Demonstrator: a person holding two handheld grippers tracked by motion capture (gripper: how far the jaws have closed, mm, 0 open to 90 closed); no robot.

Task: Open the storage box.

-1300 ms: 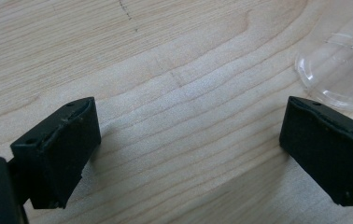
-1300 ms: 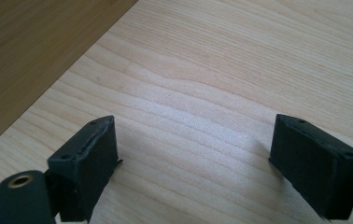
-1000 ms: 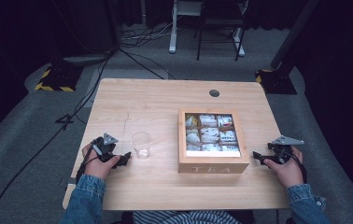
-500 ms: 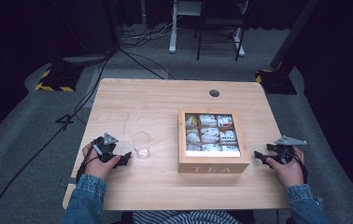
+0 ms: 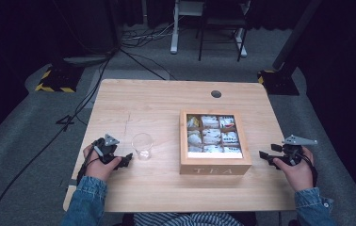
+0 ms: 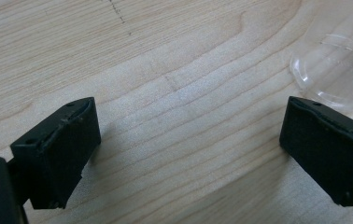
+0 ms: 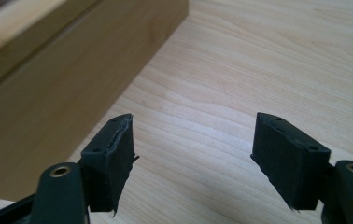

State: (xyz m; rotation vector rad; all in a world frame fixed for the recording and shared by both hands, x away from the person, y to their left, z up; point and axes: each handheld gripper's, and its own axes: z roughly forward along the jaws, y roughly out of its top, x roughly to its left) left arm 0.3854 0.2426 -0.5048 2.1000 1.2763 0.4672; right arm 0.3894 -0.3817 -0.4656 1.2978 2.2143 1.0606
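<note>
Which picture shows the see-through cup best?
The high view: the whole cup stands upright on the table, beside the left gripper. The left gripper view catches just part of it past its open jaws. The right gripper view looks at the tea box instead.

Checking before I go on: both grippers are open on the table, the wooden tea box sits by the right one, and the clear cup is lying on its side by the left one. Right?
Not quite. The clear cup stands upright, rim up, as the high view shows. The rest holds: left gripper and right gripper have open jaws, and the wooden tea box sits by the right one.
</note>
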